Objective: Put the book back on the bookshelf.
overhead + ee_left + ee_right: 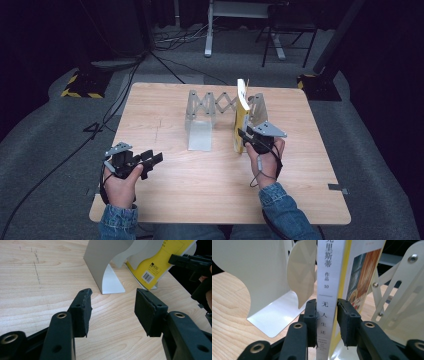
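A yellow book with a white spine (242, 112) stands upright at the right end of a grey metal expandable bookend rack (210, 106) on the wooden table (200, 185). My right gripper (246, 137) is shut on the book's spine (326, 277) low down, one pad on each side (312, 322). In the left gripper view the book's yellow back cover with a barcode (160, 262) leans by a curved bookend plate (100, 262), and the right gripper (190, 262) is at its edge. My left gripper (152, 160) hovers open over bare table at the front left, nothing between its pads (82, 312).
Scissor-link arms of the rack (397, 290) stand just right of the book, and a second bookend plate (262, 277) to its left. Cables (125, 95) trail on the grey floor left of the table. A yellow-black striped base (80, 87) and stand legs (210, 47) lie beyond the far edge.
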`<state>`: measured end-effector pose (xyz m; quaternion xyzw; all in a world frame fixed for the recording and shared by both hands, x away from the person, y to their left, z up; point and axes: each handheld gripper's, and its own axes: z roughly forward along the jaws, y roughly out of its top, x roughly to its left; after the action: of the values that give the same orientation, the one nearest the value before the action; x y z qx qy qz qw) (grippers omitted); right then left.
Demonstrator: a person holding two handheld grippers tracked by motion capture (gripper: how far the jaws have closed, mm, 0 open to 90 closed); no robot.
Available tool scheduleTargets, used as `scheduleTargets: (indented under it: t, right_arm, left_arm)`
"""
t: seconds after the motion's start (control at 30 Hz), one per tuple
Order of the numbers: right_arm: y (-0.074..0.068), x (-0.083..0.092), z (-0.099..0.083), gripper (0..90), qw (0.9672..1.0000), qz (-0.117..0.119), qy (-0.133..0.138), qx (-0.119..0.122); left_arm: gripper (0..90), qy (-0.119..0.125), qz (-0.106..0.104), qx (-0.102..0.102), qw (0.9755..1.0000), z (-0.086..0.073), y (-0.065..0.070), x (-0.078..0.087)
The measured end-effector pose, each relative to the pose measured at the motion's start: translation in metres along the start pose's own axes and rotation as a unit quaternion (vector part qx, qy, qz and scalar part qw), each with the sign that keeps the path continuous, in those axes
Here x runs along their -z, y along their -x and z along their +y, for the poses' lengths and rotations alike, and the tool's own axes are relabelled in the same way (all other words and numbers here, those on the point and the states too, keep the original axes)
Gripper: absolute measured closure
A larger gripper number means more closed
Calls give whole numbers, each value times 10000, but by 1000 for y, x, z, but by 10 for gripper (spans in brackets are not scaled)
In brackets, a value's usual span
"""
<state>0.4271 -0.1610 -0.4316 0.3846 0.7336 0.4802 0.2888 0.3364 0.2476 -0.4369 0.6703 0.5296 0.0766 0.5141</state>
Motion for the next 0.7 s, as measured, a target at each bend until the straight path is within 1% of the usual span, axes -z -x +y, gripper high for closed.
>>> scheduleTargets:
  t: [0.07, 0.13, 0.27, 0.47, 0.57, 0.63, 0.67, 0.7]
  right_arm:
    - [1, -2, -2, 699, 10000, 5, -84, -26]
    - [1, -3, -3, 699, 10000, 32, -57, -45]
    - [0, -5, -2, 695, 9999, 31, -112, 28]
    - [0, -4, -1, 690, 9998, 8, -167, 48]
    - [1, -3, 0, 669, 9998, -25, -204, 72]
    - [2, 1, 0, 626, 9999, -13, -138, 81]
    - [2, 2, 1, 590, 9999, -41, -126, 85]
    - [2, 2, 1, 590, 9999, -41, -126, 85]
  left_arm:
    - [479, 5, -8, 5, 10000, 0, 0, 0]
    - [479, 22, 15, 15, 10000, -1, -1, 1]
    - [479, 4, 25, 31, 10000, -2, -2, 3]
    - [478, 24, 31, 38, 10000, -2, -2, 4]
    - [478, 19, 26, 42, 10000, -2, -3, 4]
    - [477, 15, 25, 31, 10000, -2, -3, 4]
    - [478, 5, 26, 30, 10000, -2, -2, 3]
    - [477, 5, 26, 30, 10000, -2, -2, 3]
